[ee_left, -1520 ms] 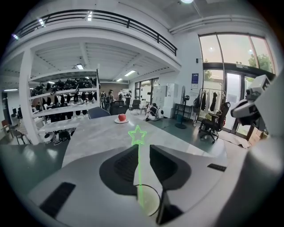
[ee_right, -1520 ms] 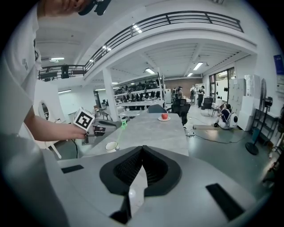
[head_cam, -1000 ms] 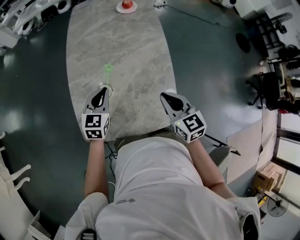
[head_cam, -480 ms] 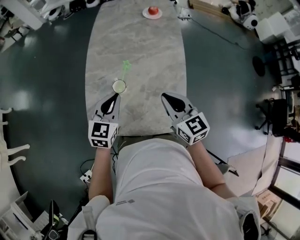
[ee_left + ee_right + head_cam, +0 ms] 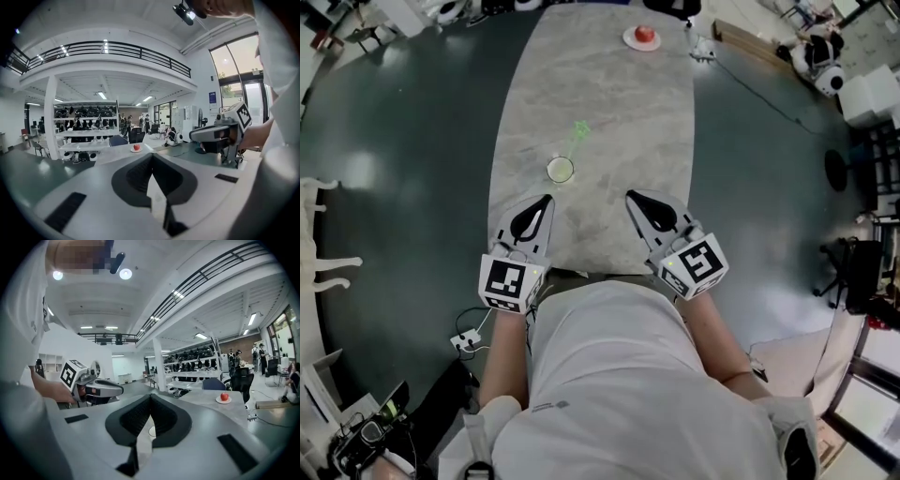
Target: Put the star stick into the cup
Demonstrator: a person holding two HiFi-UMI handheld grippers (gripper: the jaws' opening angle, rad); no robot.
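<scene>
A small white cup (image 5: 561,170) stands upright on the grey marble table (image 5: 609,112). Just beyond it the green star stick (image 5: 579,133) lies flat, with its star end away from me. My left gripper (image 5: 547,199) is shut and empty, its tip a short way in front of the cup and slightly left of it. Level with it to the right, my right gripper (image 5: 630,195) is also shut and holds nothing. In the right gripper view a bit of the cup (image 5: 151,431) shows through the slit under the closed tips (image 5: 150,396). The left gripper view's jaws (image 5: 151,156) meet over bare tabletop.
A red apple on a small plate (image 5: 645,35) sits at the table's far end. A small white object (image 5: 703,49) lies near the far right corner. Dark floor surrounds the table, with cables and equipment to the right. My body is at the near edge.
The left gripper's tip was right beside the cup and now sits a little back from it. The head view has swung, so the table appears further right. The stick and cup have not moved.
</scene>
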